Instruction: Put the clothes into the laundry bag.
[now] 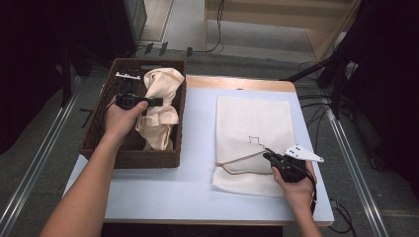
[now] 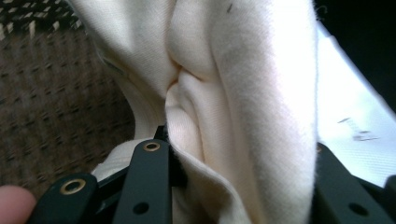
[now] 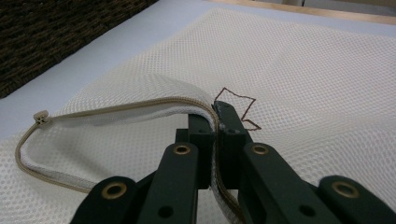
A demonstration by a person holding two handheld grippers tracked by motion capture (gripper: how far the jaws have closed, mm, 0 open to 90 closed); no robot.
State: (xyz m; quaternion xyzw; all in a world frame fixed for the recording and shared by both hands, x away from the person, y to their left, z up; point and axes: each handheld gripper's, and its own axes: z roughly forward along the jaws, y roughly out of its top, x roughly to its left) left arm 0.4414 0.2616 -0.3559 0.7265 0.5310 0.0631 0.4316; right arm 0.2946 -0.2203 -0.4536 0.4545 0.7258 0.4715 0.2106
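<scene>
A cream cloth (image 1: 163, 84) stands bunched up out of the brown wicker basket (image 1: 148, 159) at the table's left. My left gripper (image 1: 157, 101) is shut on the cloth's middle. In the left gripper view the folds (image 2: 243, 70) fill the space between the jaws of that gripper (image 2: 240, 144). A white mesh bag (image 1: 254, 123) lies flat on the right of the table. My right gripper (image 1: 267, 154) is shut on its tan zipper edge and holds it lifted, so the mouth gapes. In the right gripper view the gripper (image 3: 217, 114) pinches the zipper band, and the zipper pull (image 3: 42, 117) sits at the left.
The light blue table top (image 1: 197, 128) is bare between the basket and the bag. A small brown stitched outline (image 3: 238, 105) marks the mesh. A white strip-shaped part (image 1: 129, 75) lies at the basket's back. Cables and stand legs (image 1: 321, 69) lie on the floor to the right.
</scene>
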